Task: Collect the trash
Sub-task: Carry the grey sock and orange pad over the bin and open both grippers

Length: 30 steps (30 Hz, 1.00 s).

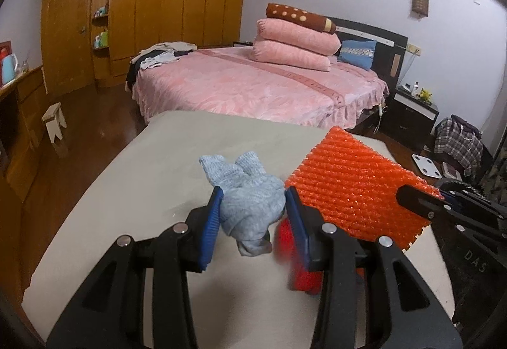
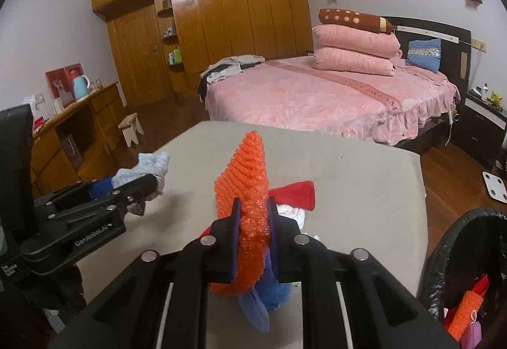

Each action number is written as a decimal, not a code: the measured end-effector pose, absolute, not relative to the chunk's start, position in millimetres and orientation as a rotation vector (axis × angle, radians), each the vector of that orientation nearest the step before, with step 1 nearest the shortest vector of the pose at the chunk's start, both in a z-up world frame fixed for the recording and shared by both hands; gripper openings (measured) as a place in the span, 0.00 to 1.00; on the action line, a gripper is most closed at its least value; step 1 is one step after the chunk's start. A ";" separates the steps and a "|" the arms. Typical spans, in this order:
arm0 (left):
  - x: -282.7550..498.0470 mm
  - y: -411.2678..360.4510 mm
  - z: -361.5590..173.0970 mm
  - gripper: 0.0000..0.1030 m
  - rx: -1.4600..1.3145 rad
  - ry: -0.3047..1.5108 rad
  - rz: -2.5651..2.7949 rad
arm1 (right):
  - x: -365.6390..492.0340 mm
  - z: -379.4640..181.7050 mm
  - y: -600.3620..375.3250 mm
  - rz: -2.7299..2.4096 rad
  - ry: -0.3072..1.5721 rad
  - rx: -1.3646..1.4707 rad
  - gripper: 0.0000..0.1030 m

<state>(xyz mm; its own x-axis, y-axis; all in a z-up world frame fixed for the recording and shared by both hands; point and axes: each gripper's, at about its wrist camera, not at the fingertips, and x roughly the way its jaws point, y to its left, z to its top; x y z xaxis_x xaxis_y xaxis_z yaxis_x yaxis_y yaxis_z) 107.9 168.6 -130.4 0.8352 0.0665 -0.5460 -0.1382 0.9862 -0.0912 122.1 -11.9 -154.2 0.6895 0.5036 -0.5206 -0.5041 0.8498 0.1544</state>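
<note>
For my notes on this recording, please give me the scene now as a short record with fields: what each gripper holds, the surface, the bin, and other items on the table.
left gripper: shut on the light blue knitted sock
right gripper: shut on the orange foam net sheet, held edge-up
surface: beige table, in a bedroom with a pink bed
bin: black trash bin at the table's right side, orange net and red scraps already inside
other items on table: red cloth behind the sheet; blue cloth under the right gripper
</note>
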 end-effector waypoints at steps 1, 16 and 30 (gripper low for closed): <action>107.4 167.0 -127.0 0.38 -0.126 0.566 0.106 | 120.3 -148.6 -15.5 0.567 0.572 0.011 0.15; 105.0 113.5 -87.5 0.38 -0.102 0.498 -0.012 | 102.7 -97.7 -85.2 0.463 0.461 0.058 0.15; 120.1 31.1 -88.4 0.38 -0.065 0.491 -0.189 | 94.0 -103.3 -181.6 0.238 0.466 0.097 0.15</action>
<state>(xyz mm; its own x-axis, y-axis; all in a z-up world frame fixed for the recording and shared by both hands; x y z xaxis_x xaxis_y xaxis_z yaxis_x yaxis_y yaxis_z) 120.1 31.1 -88.4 0.8647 -0.1957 -0.4625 0.1644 0.9805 -0.1074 94.0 -181.6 -103.3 0.8661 0.2488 -0.4335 -0.2046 0.9678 0.1466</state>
